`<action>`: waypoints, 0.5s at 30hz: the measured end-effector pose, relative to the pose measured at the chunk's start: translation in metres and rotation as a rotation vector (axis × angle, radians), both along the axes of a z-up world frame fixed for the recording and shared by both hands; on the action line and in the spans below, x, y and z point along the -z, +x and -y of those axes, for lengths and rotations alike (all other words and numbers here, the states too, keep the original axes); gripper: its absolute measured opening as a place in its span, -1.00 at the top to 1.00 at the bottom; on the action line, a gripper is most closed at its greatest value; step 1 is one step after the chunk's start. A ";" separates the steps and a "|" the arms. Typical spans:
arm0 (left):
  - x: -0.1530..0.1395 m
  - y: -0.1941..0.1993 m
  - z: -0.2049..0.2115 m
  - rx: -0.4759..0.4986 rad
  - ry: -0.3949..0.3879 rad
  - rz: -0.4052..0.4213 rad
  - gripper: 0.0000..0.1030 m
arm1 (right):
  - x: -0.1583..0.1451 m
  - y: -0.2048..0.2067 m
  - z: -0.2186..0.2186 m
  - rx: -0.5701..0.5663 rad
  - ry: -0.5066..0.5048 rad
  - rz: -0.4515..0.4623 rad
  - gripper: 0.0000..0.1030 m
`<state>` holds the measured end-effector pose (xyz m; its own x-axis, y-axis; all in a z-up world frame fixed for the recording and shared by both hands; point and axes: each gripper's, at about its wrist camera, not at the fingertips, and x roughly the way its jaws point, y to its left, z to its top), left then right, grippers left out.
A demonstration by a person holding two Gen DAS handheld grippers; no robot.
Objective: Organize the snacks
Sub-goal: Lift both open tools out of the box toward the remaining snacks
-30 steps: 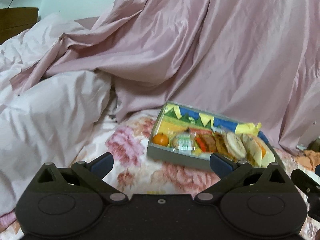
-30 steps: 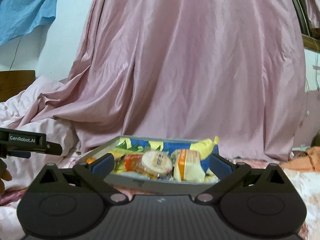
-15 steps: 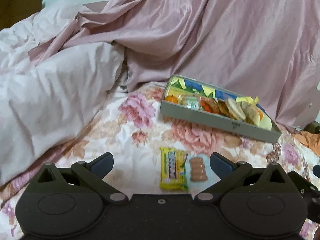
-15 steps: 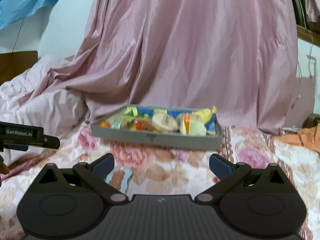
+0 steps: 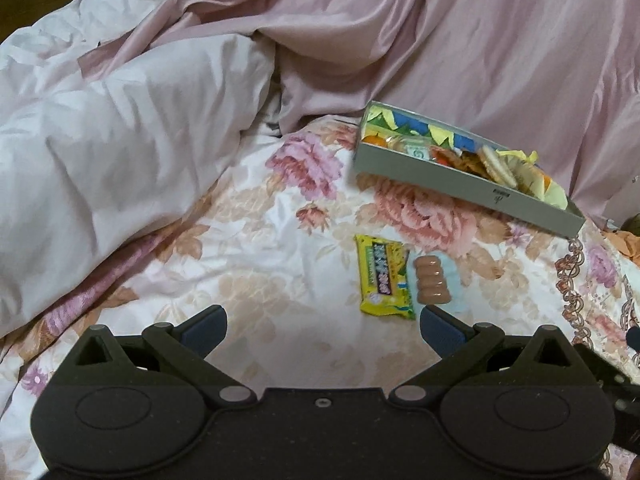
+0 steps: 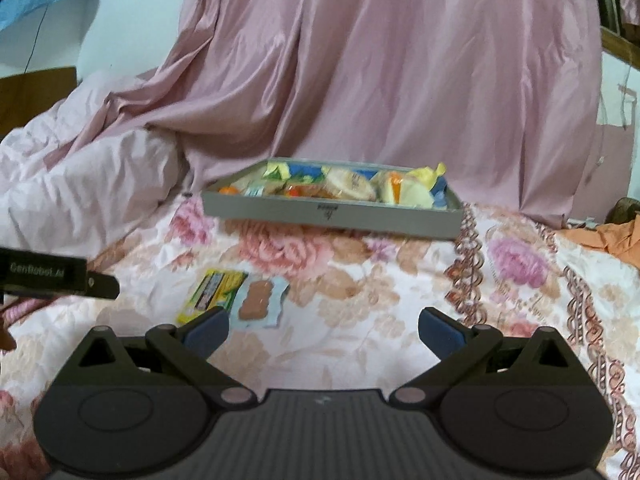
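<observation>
left hand-held gripper (image 5: 322, 322) spread, empty | right hand-held gripper (image 6: 323, 326) spread, empty; both tilted bedward

Black linkage bodies, silver pivot screws, 2 blue-padded fingers (image 5: 442, 323) each.

Left tongs (image 5: 322, 326) spread, empty; yellow packet (image 5: 385, 277) beside sausage pack (image 5: 432, 280); grey snack box (image 5: 460, 178) beyond.

Both wrist views face the snack box (image 5: 460, 174) across the bedspread (image 6: 360, 280).
</observation>
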<state>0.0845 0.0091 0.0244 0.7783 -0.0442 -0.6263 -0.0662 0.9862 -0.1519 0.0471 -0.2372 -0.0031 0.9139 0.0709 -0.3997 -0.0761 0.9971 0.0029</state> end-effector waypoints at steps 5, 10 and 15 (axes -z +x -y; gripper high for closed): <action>0.005 0.006 -0.003 -0.007 0.021 -0.007 -0.99 | 0.011 0.005 -0.007 -0.019 -0.013 -0.039 -0.99; 0.014 0.013 -0.003 -0.017 0.062 -0.027 -0.99 | 0.018 0.013 -0.010 -0.021 -0.018 -0.062 -0.99; 0.021 0.019 -0.003 -0.015 0.082 -0.045 -0.99 | 0.023 0.020 -0.009 -0.028 -0.017 -0.075 -0.99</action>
